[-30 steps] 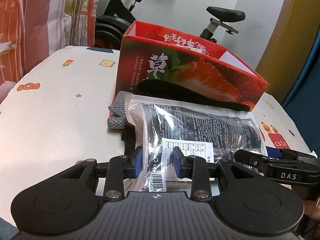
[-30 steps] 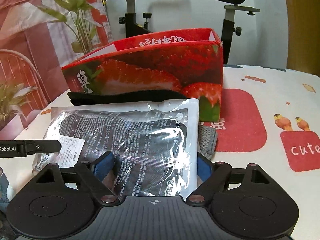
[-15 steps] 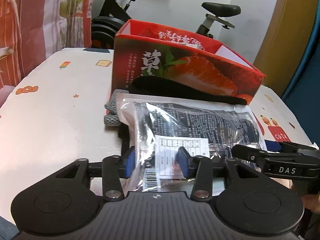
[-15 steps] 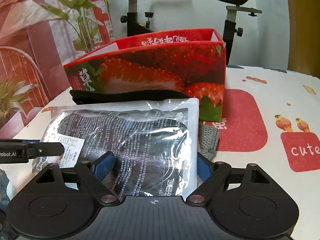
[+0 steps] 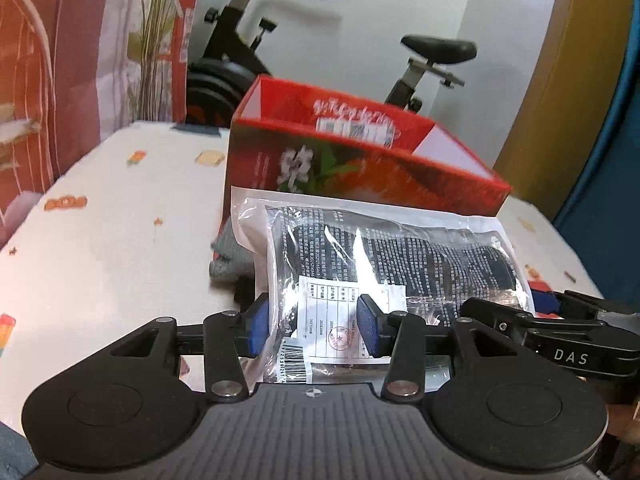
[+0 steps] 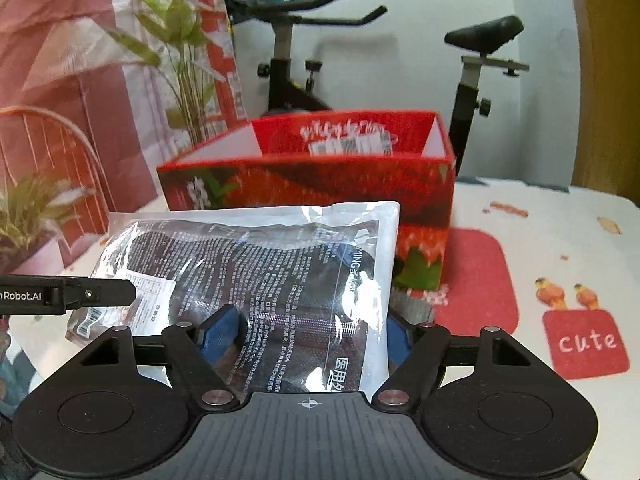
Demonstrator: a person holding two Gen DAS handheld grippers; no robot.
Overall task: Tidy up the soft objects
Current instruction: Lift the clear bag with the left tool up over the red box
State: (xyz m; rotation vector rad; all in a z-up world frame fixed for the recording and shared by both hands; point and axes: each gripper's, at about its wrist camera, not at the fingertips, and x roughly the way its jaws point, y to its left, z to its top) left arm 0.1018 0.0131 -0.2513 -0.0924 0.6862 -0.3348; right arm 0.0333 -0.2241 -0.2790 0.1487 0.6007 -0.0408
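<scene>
A clear plastic packet (image 5: 400,256) with a dark soft item and a white label inside hangs off the table between both grippers. My left gripper (image 5: 312,328) is shut on its label end, blue pads on either side. My right gripper (image 6: 308,336) grips the other end of the packet (image 6: 280,268); its jaws are closing, one pad showing through the plastic. Each gripper's finger shows at the edge of the other's view. Behind the packet stands an open red strawberry box (image 5: 360,168), also seen in the right wrist view (image 6: 320,184). A grey knit cloth (image 5: 230,264) lies on the table beneath the packet.
The table has a white patterned cover (image 5: 100,240) with red patches (image 6: 476,276). An exercise bike (image 6: 288,80) stands behind the table, with a plant (image 6: 180,52) and a red curtain to the left. A yellow door sits at the far right.
The packet has risen off the table with both grippers and now hides the black band at the foot of the box. The left jaws stand wider, the right jaws narrower.
</scene>
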